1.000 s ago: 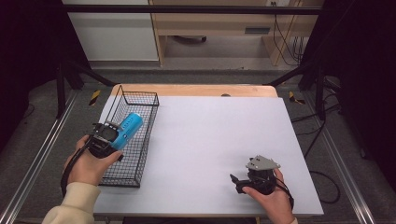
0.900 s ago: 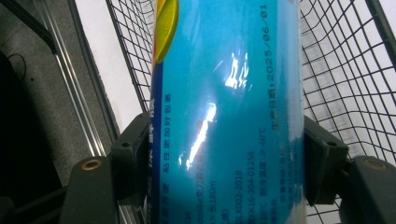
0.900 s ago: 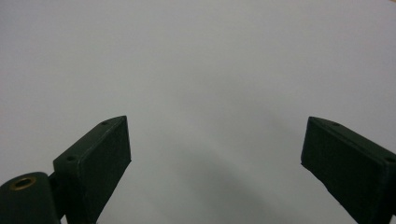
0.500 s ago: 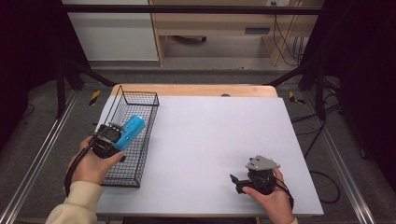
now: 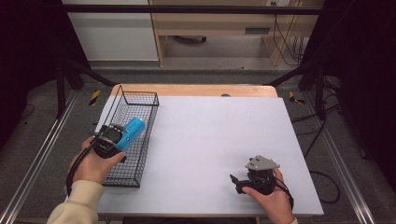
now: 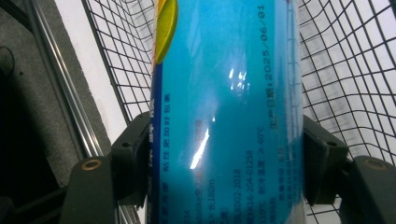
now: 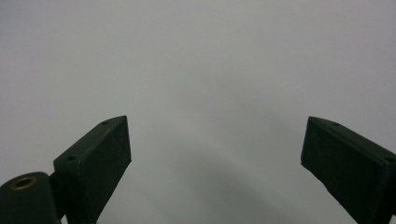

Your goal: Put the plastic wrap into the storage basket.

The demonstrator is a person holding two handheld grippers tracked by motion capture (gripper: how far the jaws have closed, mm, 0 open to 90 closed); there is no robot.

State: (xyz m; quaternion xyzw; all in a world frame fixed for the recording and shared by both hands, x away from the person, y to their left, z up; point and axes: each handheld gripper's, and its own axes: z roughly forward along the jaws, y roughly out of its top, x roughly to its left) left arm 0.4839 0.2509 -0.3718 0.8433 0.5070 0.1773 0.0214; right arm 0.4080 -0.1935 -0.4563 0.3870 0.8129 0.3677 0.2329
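Left gripper [image 5: 122, 136] clamps blue can [image 5: 132, 130], tilted over basket [image 5: 140, 154]

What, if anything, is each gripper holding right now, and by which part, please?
The left gripper clamps the blue can across its side wall, over the wire basket. The right gripper holds nothing; its jaws stand open.

— What lies beyond the white table top [image 5: 215, 140]?

— A wooden strip [image 5: 196, 90] along its far edge, then grey floor [image 5: 196, 74]. At the upper middle of the frame stands a wooden bench [image 5: 219, 32], with a white cabinet [image 5: 112, 32] at the upper left and cables [image 5: 285, 37] at the upper right.
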